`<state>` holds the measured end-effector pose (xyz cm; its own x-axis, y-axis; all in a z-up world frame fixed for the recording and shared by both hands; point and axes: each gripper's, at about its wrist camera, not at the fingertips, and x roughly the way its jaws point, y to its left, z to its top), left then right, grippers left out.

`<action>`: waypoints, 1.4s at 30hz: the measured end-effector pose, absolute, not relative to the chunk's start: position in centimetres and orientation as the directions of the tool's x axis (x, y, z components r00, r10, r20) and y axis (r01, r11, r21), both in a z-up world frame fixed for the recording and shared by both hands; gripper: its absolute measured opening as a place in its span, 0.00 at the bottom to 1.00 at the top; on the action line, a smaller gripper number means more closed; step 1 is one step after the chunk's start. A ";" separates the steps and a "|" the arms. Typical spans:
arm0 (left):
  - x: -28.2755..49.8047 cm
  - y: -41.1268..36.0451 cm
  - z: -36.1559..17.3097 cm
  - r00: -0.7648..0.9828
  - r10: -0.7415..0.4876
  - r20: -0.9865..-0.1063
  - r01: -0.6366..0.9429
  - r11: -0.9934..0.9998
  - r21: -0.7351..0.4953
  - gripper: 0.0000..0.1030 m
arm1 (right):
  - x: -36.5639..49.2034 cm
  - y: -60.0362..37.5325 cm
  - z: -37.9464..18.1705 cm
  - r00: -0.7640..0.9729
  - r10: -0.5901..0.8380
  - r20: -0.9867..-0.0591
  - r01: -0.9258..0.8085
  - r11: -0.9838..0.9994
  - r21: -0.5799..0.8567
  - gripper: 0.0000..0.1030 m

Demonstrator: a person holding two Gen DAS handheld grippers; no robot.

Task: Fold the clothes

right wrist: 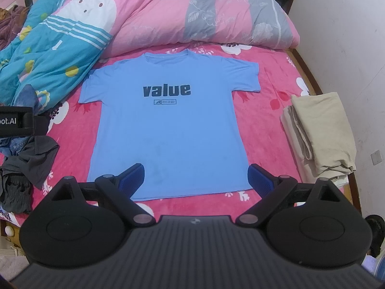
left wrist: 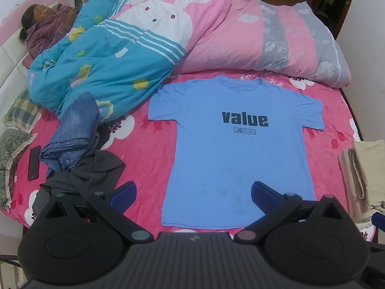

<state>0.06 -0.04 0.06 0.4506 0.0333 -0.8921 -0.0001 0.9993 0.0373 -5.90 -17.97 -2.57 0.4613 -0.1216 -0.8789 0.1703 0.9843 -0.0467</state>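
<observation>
A light blue T-shirt (left wrist: 231,159) printed "value" lies flat and face up on the pink flowered bedsheet (left wrist: 144,154), collar toward the far side. In the right wrist view the same T-shirt (right wrist: 168,130) fills the middle. My left gripper (left wrist: 193,193) hovers open above the shirt's hem, holding nothing. My right gripper (right wrist: 196,179) is likewise open over the hem, its blue pads wide apart and empty. Part of the left gripper's body (right wrist: 16,120) shows at the left edge of the right wrist view.
A pile of jeans (left wrist: 74,130) and dark clothes (left wrist: 96,171) lies left of the shirt. Folded beige cloth (right wrist: 322,132) sits at the bed's right edge. A person (left wrist: 45,24) lies under the blue quilt (left wrist: 101,72); a pink quilt (left wrist: 252,38) is heaped behind. A phone (left wrist: 33,160) rests far left.
</observation>
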 end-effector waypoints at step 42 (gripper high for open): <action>2.2 -4.1 0.2 0.436 0.143 -0.889 -0.045 0.990 0.137 0.99 | -2.0 -22.8 -3.2 0.489 -0.032 -0.872 0.121 0.992 0.031 0.90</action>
<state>2.16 -4.14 0.20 0.4357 0.1429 -0.8887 -0.0448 0.9895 0.1371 -2.03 -22.84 -3.19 0.4893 -0.0324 -0.8715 0.1210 0.9922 0.0310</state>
